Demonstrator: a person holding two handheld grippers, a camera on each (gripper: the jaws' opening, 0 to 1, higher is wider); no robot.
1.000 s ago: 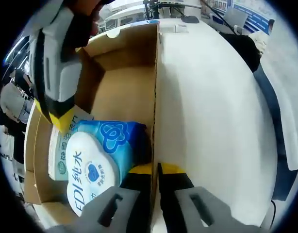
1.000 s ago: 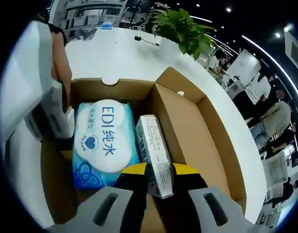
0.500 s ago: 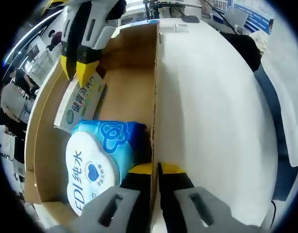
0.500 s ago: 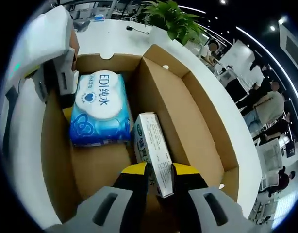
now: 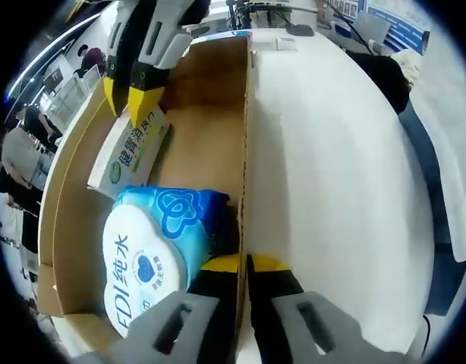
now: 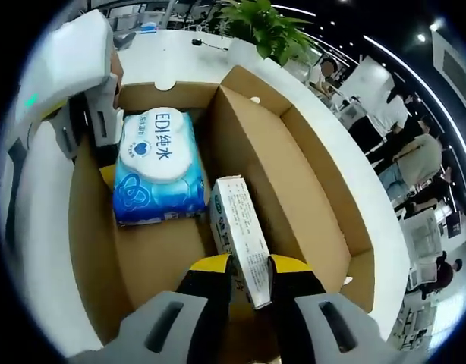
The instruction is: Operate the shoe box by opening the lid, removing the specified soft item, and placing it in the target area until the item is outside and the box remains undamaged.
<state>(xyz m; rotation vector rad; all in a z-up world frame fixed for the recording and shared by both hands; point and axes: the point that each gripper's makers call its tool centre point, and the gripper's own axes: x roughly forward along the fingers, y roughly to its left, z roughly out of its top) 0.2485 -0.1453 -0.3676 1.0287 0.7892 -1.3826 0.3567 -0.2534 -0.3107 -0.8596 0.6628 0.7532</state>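
An open brown cardboard shoe box (image 5: 206, 144) lies on a white table. My left gripper (image 5: 246, 264) is shut on the box's side wall, beside a blue-and-white wet wipes pack (image 5: 153, 243) on the box floor. My right gripper (image 5: 134, 95) comes in from the upper left, shut on the end of a white-and-green carton (image 5: 130, 148) lying tilted toward the far side of the box. In the right gripper view the carton (image 6: 237, 231) runs forward from between my right gripper (image 6: 244, 267) jaws, the wipes pack (image 6: 157, 163) lies beyond it, and the left gripper (image 6: 96, 152) stands at the box's left wall (image 6: 85, 227).
The white table (image 5: 332, 189) stretches wide to the right of the box. The box's opened lid (image 6: 324, 174) lies out flat on the far side. A potted plant (image 6: 263, 30) stands at the table's far end, and people (image 6: 415, 167) are beyond its edge.
My right gripper has drawn back with the carton, away from the wipes pack toward the far end of the box. The left gripper stays clamped on the wall.
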